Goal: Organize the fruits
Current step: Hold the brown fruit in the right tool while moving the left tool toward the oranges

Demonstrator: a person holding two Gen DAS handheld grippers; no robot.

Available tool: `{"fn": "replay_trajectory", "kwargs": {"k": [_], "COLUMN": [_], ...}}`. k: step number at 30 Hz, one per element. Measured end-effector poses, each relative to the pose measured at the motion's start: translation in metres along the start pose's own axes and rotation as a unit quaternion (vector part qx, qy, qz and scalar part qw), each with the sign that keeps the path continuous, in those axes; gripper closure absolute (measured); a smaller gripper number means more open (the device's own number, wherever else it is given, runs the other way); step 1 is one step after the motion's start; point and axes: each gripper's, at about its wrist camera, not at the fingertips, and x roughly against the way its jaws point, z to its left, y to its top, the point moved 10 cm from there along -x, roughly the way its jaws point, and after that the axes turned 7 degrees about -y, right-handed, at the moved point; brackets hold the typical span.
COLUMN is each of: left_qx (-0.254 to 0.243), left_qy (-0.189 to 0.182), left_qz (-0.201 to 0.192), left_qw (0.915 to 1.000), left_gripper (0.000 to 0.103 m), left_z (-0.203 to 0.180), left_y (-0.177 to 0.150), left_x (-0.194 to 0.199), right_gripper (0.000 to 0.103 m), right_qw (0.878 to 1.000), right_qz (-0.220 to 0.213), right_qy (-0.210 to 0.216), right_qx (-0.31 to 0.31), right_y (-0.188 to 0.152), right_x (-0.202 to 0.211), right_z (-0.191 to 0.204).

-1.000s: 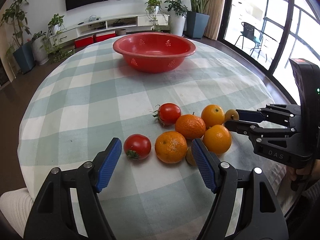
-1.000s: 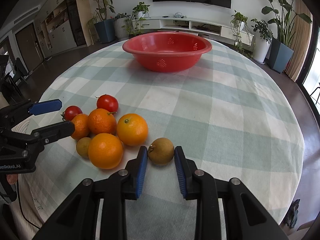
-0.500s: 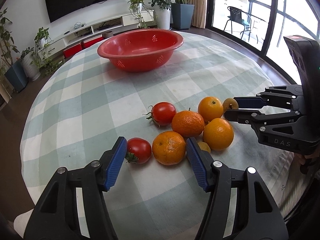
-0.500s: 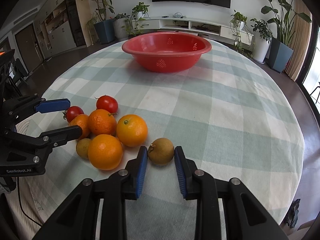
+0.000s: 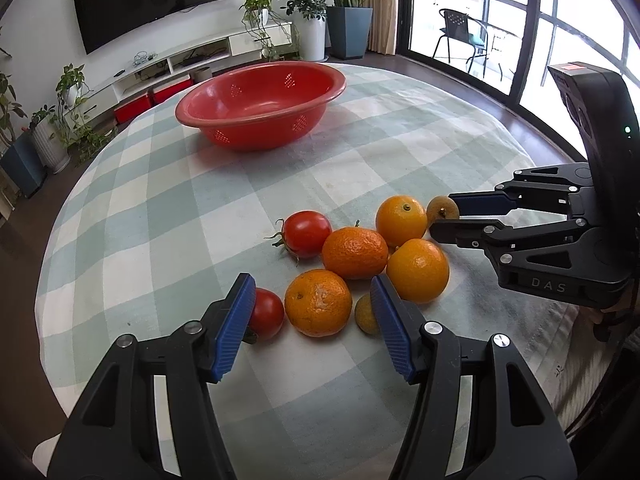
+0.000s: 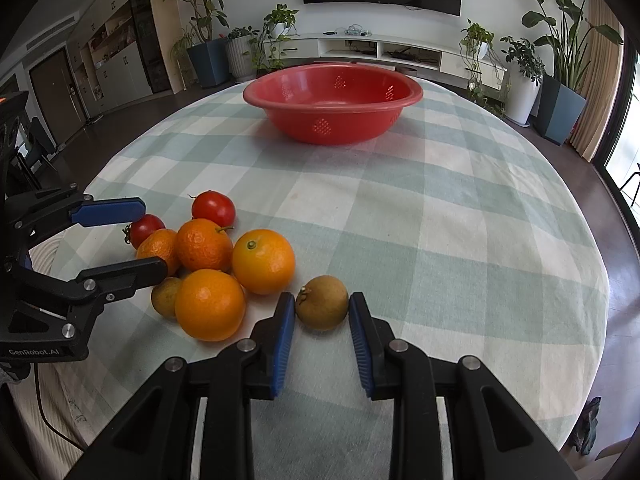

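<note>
A cluster of fruit lies on the checked tablecloth: several oranges, two tomatoes and two small brown fruits. My left gripper (image 5: 314,312) is open around the near orange (image 5: 319,303), with a tomato (image 5: 267,318) at its left pad. My right gripper (image 6: 322,312) is shut on a brown fruit (image 6: 322,307) resting on the cloth; it also shows in the left wrist view (image 5: 442,209). An empty red bowl (image 5: 262,104) stands at the far side of the table, also in the right wrist view (image 6: 333,101).
The round table's edge (image 6: 624,320) falls off close on the right. A second small brown fruit (image 5: 366,314) lies by my left gripper's right pad. Plants, a TV unit and windows surround the table.
My left gripper has moved forward and to the right, so its pads now flank the near orange. My right gripper has stayed around the brown fruit.
</note>
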Motion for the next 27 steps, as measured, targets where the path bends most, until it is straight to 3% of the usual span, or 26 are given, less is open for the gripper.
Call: {"fn": "replay_trajectory", "kwargs": {"k": [5,9,14,27], "left_qx": [-0.002,0.000,0.009,0.014], "left_qy": [0.000,-0.017,-0.036,-0.041], "left_qz": [0.001,0.005,0.007,0.011], "left_qw": [1.0000,0.9998,0.9993,0.9990], "left_gripper": [0.045,0.056,0.060,0.060], "left_z": [-0.0010,-0.0038,-0.0042,0.0036], "left_y": [0.0005,0.0014,0.0024,0.0003], "left_x": [-0.0015,-0.0056,-0.0087,-0.0083], "right_gripper": [0.073,0.072,0.072,0.072], "right_qw": [1.000,1.000,1.000,1.000], "right_qz": [0.000,0.000,0.001,0.001], "right_qy": [-0.001,-0.001,0.000,0.000], "right_qx": [-0.001,-0.002,-0.005,-0.006], "right_y": [-0.0006,-0.0011,-0.0008,0.0000], "right_x": [-0.0006,-0.0014,-0.0027,-0.0032], "right_z": [-0.0007,-0.0008,-0.0010,-0.0010]}}
